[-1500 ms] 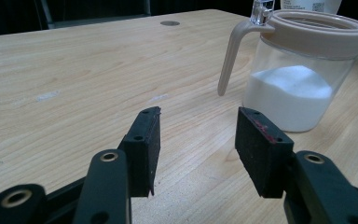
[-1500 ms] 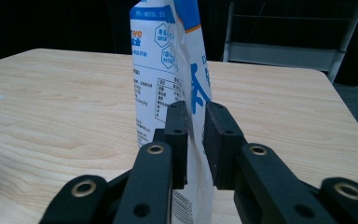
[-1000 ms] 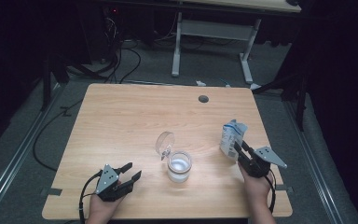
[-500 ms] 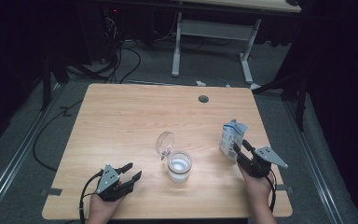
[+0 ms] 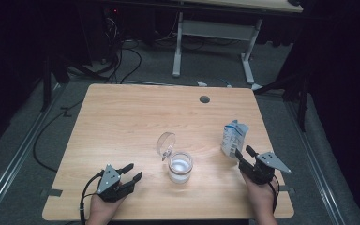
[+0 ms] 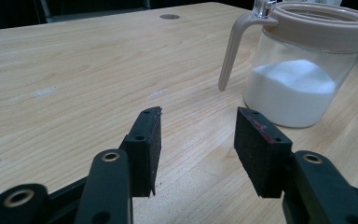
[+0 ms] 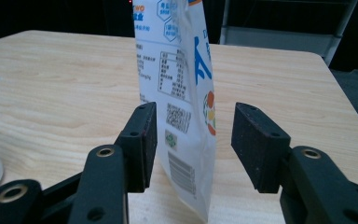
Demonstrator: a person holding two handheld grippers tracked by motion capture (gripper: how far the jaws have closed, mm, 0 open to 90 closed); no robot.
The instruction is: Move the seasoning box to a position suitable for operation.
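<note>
A white and blue printed pouch (image 5: 234, 137) (image 7: 182, 70) stands upright on the wooden table (image 5: 136, 117), right of centre. My right gripper (image 5: 243, 152) (image 7: 198, 135) is just in front of it. Its jaws have just been opening; the pouch's lower part stands between them with the pads off it. A clear jar of white powder (image 5: 180, 168) (image 6: 298, 79) with a beige rim sits near the table's middle, its hinged lid (image 5: 165, 143) flipped up. My left gripper (image 5: 134, 171) (image 6: 200, 140) rests open at the front left, pointing at the jar, with nothing between its jaws.
A round cable hole (image 5: 204, 99) (image 6: 169, 17) is set in the table's far side. Behind the table stand the white legs of another desk (image 5: 213, 30), and cables (image 5: 122, 65) lie on the grey floor. The pouch stands close to the table's right edge.
My right gripper's jaws have spread apart around the pouch, which stays upright in place. The left gripper and the jar have not moved.
</note>
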